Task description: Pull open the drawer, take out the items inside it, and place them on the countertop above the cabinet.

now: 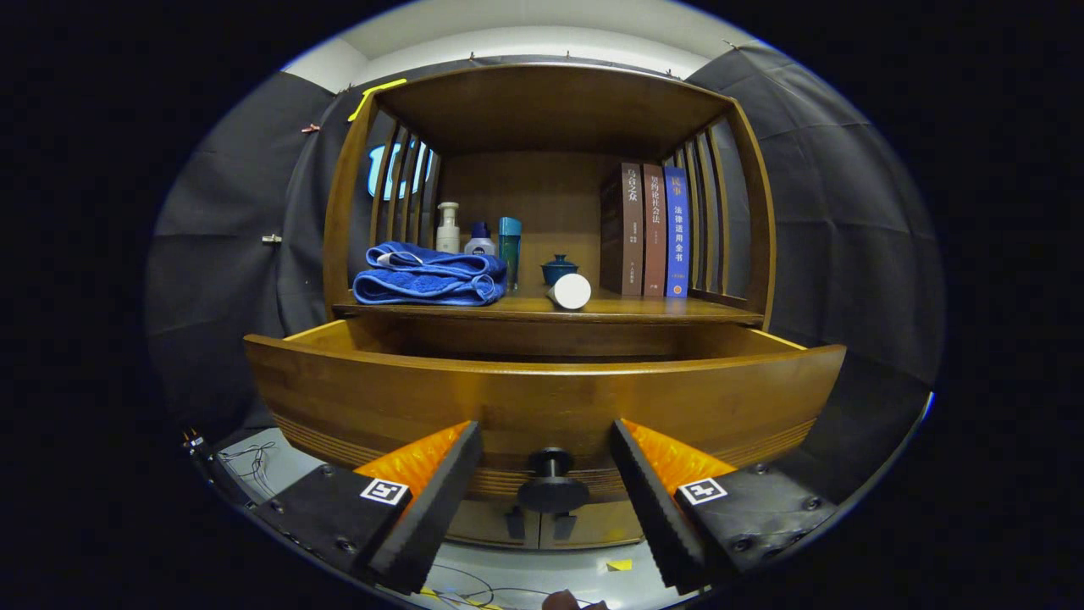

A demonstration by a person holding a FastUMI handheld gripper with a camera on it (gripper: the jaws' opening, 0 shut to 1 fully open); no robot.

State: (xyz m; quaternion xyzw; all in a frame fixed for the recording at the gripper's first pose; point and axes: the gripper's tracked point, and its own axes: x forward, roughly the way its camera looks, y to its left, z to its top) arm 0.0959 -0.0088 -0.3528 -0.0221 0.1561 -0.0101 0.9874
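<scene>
Gripper [546,474] fingers stand wide apart and hold nothing, with the drawer's knob [552,485] between them, touched by neither. Straight ahead, the drawer [542,398] is pulled well out, its curved front running crosswise to the fingers and hiding whatever lies inside. Any reach probably has to rise over that front edge and come down behind it. Above and beyond sits the countertop [660,309], already carrying a folded blue towel [428,275], bottles, and books [648,230].
</scene>
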